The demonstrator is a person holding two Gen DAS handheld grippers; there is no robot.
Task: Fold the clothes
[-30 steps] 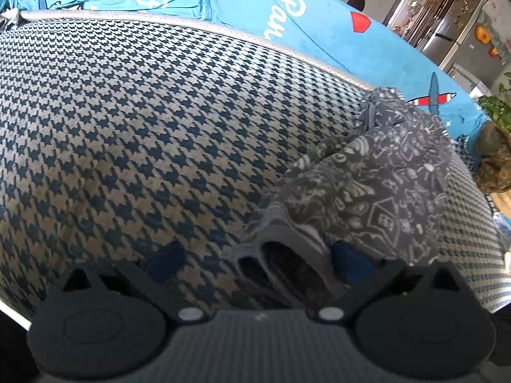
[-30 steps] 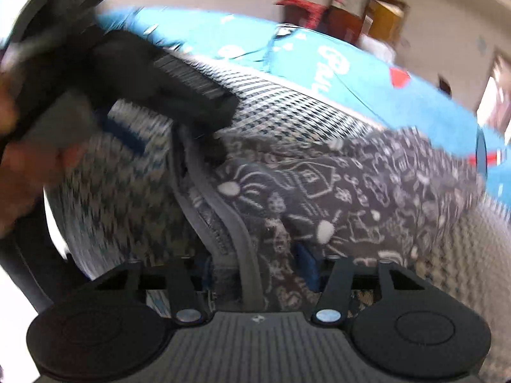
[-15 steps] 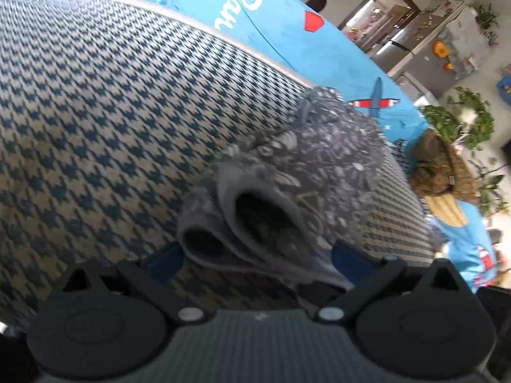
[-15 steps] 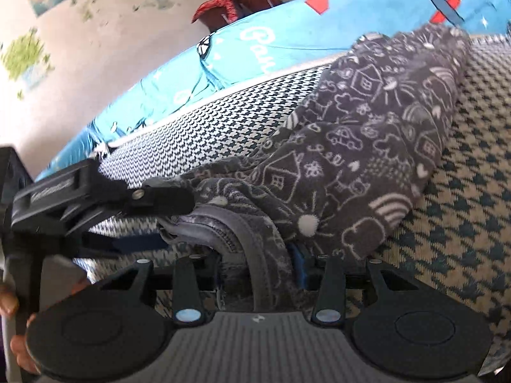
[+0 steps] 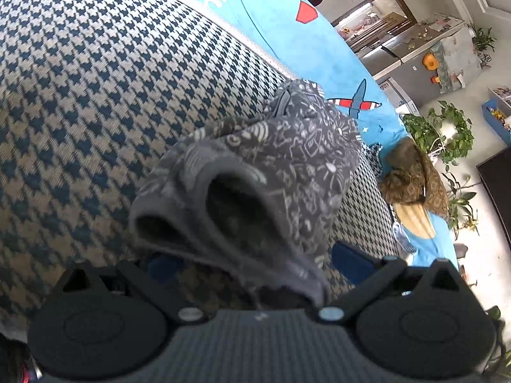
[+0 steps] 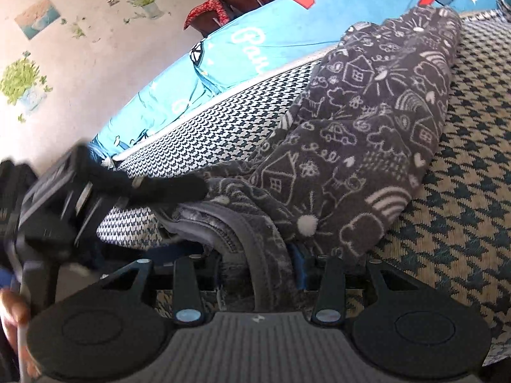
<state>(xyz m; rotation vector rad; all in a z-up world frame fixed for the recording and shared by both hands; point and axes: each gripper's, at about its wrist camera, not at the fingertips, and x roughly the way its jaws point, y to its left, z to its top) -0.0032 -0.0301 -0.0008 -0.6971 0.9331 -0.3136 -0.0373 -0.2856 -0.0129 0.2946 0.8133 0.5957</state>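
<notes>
dark grey garment (image 6: 361, 146) with white doodle print (houses, suns, rainbows) lies bunched in a long roll on the houndstooth blanket (image 5: 95, 95). its far end sits near the blanket's edge, next to the bright blue sheet (image 6: 255, 41) beyond.

right gripper (image 6: 258, 268): blue pads pinched on the grey ribbed band at the near end of the garment; fabric fills the narrow gap between them.

left gripper (image 5: 258, 261): blue pads stand wide apart, not clamped. the garment's near end, showing two dark openings edged in grey ribbing, hangs raised over the gap between them. cannot tell if the cloth touches either pad.

right wrist view: left gripper's upper finger (image 6: 166, 188) lies against the garment's top edge; a hand (image 6: 12, 312) is partly visible, blurred, at left frame edge.
</notes>
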